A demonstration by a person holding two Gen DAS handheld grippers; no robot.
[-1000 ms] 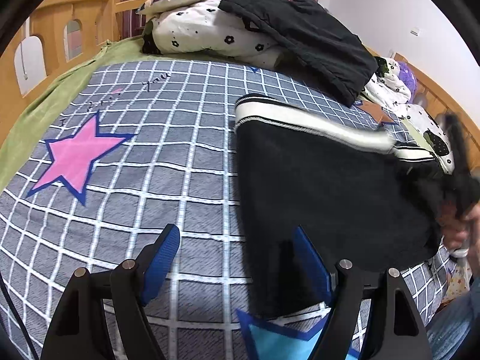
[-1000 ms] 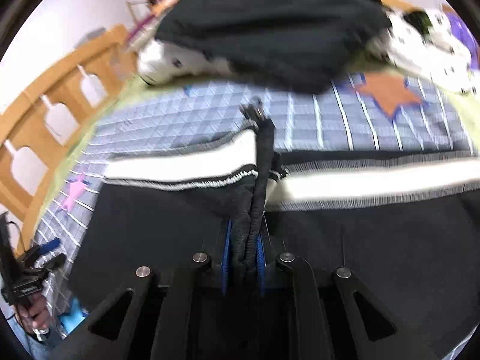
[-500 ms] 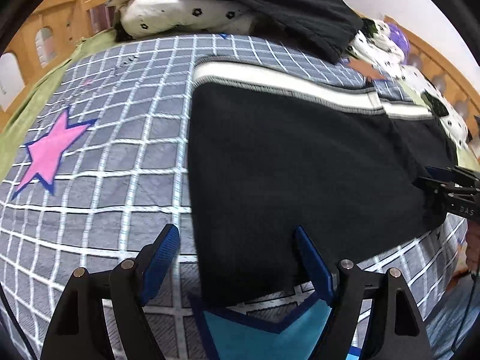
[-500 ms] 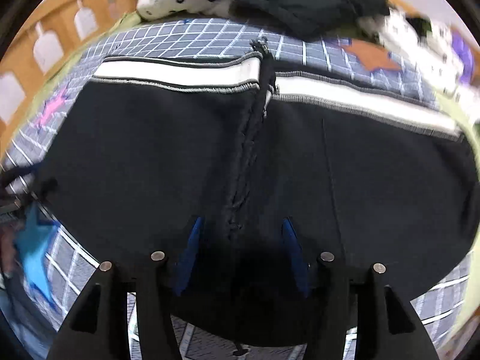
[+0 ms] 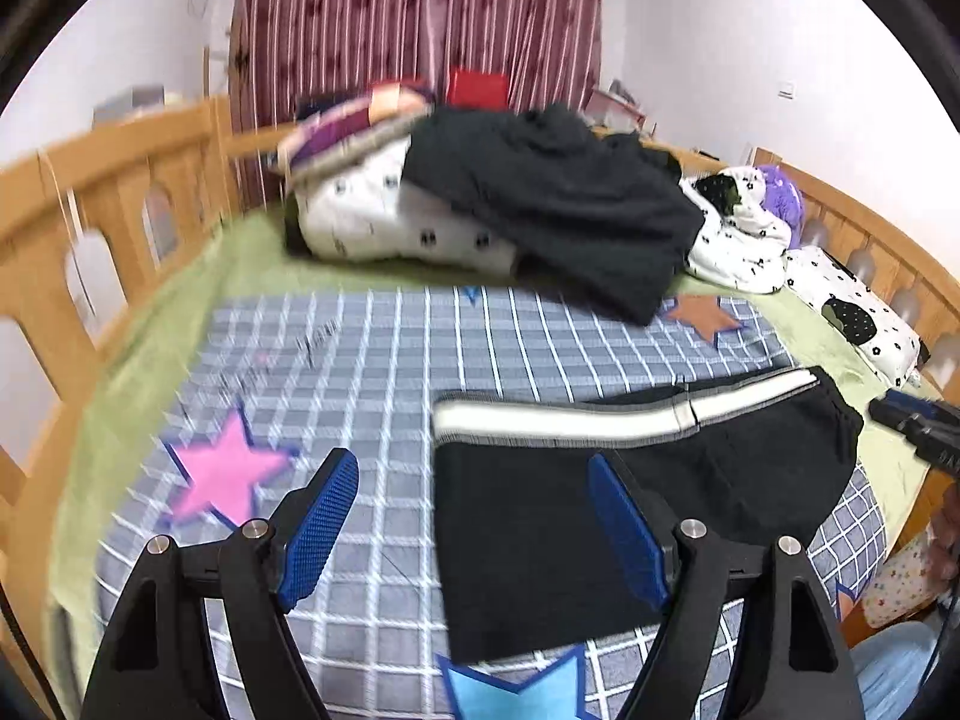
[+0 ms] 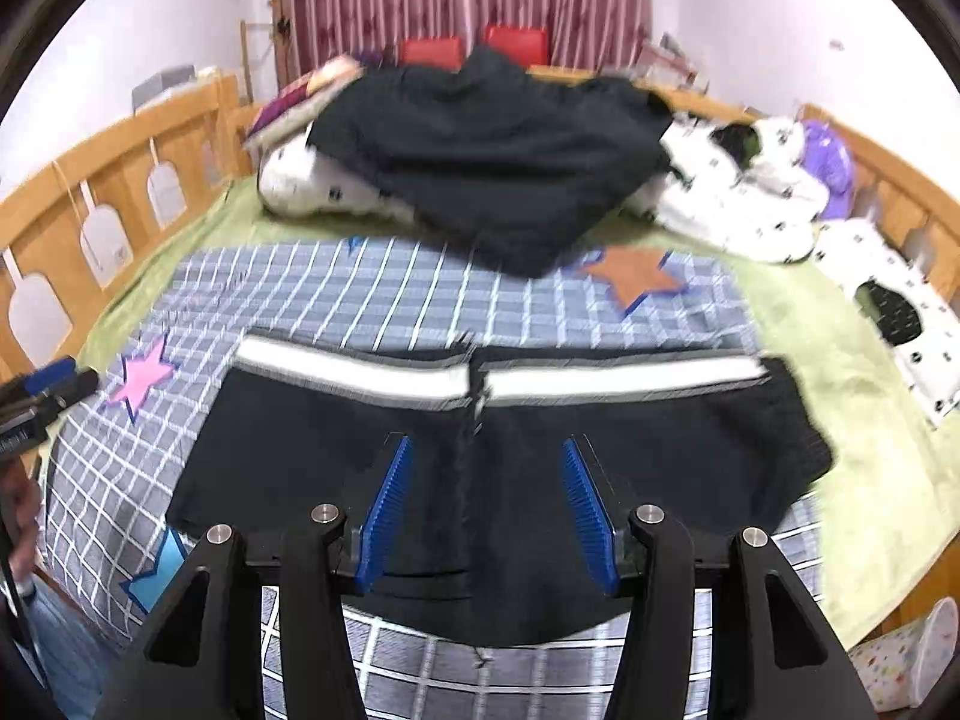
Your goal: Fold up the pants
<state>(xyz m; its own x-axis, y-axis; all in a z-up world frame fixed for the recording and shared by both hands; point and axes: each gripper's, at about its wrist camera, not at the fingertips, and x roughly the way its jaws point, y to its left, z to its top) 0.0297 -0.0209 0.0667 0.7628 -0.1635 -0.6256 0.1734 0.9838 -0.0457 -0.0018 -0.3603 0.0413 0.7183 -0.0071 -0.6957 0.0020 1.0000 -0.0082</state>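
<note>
Our left gripper (image 5: pixel 474 531) and right gripper (image 6: pixel 483 507) hover, jaws released, above black white-banded pants (image 6: pixel 336 450) lying flat at twelve o'clock.

Both grippers, left gripper (image 5: pixel 474 531) and right gripper (image 6: pixel 486 504), have black frames, silver screws, ribbed blue fingers (image 5: pixel 318 531); legwear looks like blue denim

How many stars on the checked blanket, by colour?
Pink star: 1
Orange star: 1
Light blue star: 1
Total: 3, all on the blanket. A small blue patch near its far edge is too small to call.
</note>
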